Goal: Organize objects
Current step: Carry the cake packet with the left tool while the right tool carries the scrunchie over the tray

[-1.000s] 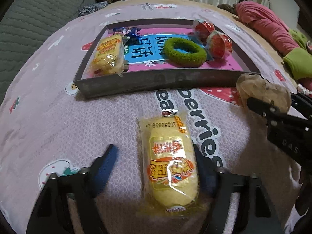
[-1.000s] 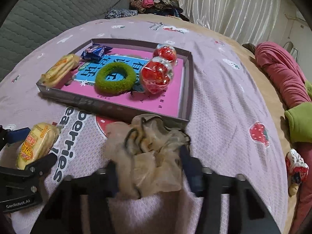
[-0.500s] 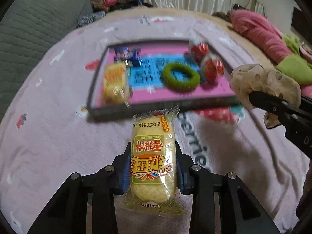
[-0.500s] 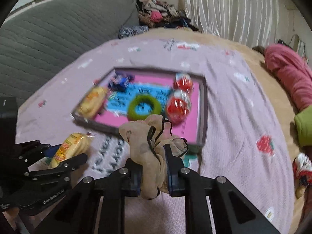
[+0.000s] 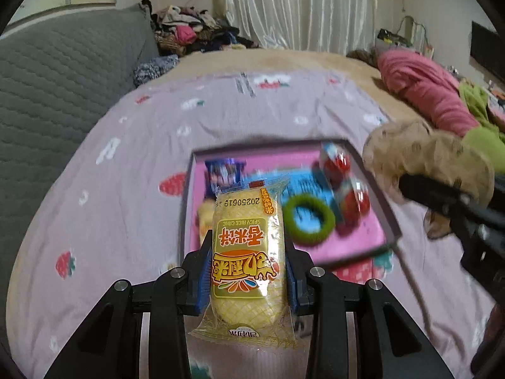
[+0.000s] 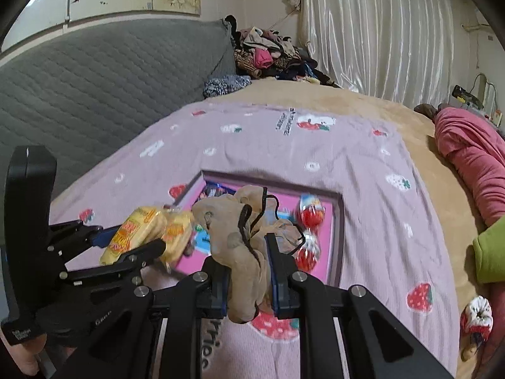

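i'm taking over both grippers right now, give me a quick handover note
Left gripper: shut on the yellow snack pack, held above the bedspread.
Right gripper: shut on the beige scrunchie, also held above the bed.
Tray: already holds another yellow snack, a blue packet, the green ring and two red capsule toys.
Done: both loose items picked up.
Left: carry each over the tray and set it in a free spot, probably the snack near the other one.
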The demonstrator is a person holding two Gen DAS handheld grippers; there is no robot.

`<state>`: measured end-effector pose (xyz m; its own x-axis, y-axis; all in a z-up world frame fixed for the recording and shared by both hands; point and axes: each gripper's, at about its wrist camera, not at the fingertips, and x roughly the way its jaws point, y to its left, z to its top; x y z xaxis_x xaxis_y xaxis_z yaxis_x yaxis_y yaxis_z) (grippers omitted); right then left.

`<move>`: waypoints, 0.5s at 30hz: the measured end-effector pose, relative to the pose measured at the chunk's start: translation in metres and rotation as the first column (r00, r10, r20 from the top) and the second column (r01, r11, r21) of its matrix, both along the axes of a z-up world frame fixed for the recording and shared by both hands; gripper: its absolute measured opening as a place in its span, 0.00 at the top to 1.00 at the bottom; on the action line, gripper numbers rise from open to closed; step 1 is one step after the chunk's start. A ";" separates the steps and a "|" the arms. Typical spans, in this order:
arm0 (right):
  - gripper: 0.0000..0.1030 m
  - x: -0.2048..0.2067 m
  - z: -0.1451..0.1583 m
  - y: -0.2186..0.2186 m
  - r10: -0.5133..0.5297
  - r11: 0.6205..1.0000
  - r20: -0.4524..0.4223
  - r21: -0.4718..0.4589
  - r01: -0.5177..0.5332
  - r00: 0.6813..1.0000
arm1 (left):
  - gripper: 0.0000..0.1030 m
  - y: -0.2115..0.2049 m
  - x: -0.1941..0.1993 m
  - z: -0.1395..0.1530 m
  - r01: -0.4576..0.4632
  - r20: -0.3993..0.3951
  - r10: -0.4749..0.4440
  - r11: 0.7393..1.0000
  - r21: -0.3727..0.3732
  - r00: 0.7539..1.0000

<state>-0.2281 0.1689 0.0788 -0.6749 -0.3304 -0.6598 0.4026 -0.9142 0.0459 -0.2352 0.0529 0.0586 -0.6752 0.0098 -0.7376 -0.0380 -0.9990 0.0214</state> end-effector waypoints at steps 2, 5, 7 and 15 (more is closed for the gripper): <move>0.82 -0.008 0.004 -0.001 0.000 1.000 -0.009 -0.010 0.000 1.000 | 0.63 -0.004 -0.012 0.008 -0.007 -0.020 0.007 1.000 0.007 1.000; 0.82 -0.024 0.006 -0.002 0.000 0.999 -0.009 -0.034 0.000 1.000 | 0.63 -0.010 -0.032 0.009 -0.019 -0.026 0.020 1.000 0.023 0.999; 0.82 -0.039 0.003 -0.005 -0.006 0.999 -0.008 -0.041 0.006 1.000 | 0.63 -0.011 -0.045 0.002 -0.022 -0.020 0.023 0.999 0.043 1.000; 0.82 -0.074 -0.035 -0.017 -0.008 0.999 0.036 -0.053 0.010 0.999 | 0.63 0.006 -0.069 -0.053 0.005 0.036 -0.006 0.999 0.039 0.999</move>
